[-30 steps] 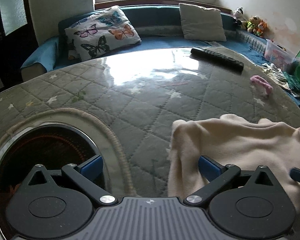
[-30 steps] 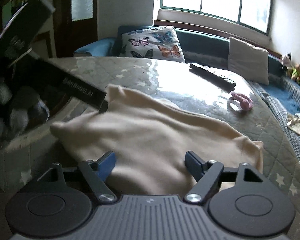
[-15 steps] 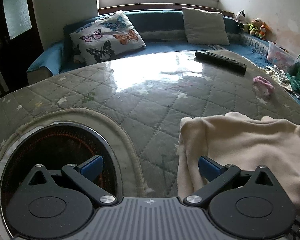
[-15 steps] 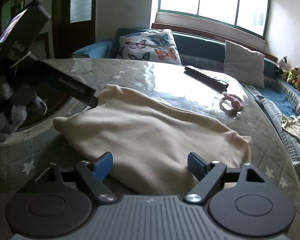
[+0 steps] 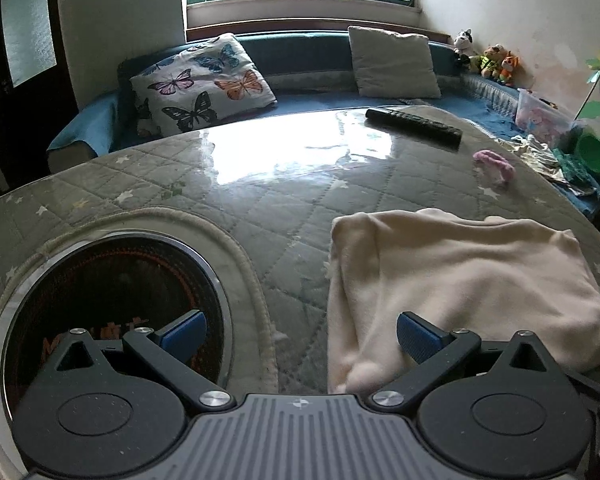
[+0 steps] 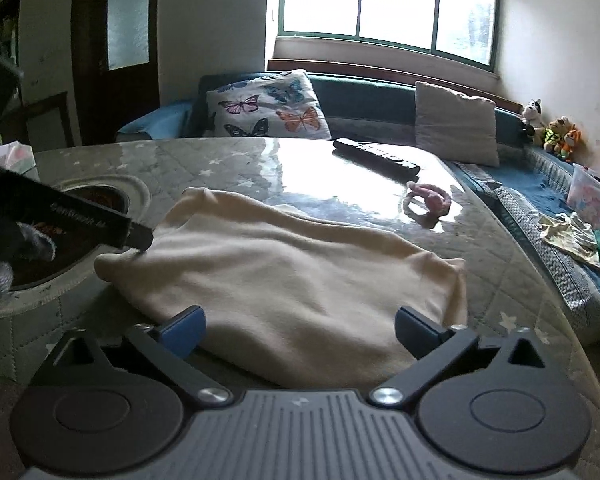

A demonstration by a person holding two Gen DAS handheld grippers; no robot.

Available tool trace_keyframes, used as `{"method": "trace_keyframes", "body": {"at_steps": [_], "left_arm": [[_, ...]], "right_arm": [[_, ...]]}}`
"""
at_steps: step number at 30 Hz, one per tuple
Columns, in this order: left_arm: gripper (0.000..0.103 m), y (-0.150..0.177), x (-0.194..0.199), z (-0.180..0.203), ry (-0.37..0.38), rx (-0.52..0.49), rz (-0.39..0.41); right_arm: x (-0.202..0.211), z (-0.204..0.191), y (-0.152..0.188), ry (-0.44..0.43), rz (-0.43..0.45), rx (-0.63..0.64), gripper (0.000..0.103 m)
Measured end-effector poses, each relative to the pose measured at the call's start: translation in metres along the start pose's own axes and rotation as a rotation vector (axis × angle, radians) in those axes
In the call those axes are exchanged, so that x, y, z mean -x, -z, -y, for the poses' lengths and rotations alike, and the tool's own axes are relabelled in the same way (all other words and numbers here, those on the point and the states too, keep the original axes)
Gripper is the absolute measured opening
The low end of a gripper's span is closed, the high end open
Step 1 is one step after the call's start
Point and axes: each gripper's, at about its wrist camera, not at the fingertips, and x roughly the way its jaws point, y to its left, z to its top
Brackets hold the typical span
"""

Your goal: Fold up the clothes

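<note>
Quilted table under cream garment. Left gripper open, empty; right gripper still opening, nothing pinched. Risk: far-right fold springs loose unpressed.

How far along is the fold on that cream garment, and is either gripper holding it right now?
Looks done: the cream garment lies folded into a compact block on the quilted table. In hand: nothing. The left gripper is open beside the garment's edge, and the right gripper has its jaws opening, with cloth below but not pinched. Left: possibly another fold or smoothing; I can't tell.
</note>
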Motion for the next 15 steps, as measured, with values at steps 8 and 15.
{"method": "trace_keyframes", "body": {"at_steps": [8,15], "left_arm": [[0.103,0.010,0.017,0.006,0.036,-0.011,0.020],[0.103,0.020,0.027,0.009,0.042,-0.013,0.019]], "right_arm": [[0.008,-0.002,0.005,0.019,0.006,-0.028,0.103],[0.015,-0.003,0.008,0.026,0.012,-0.052,0.103]]}}
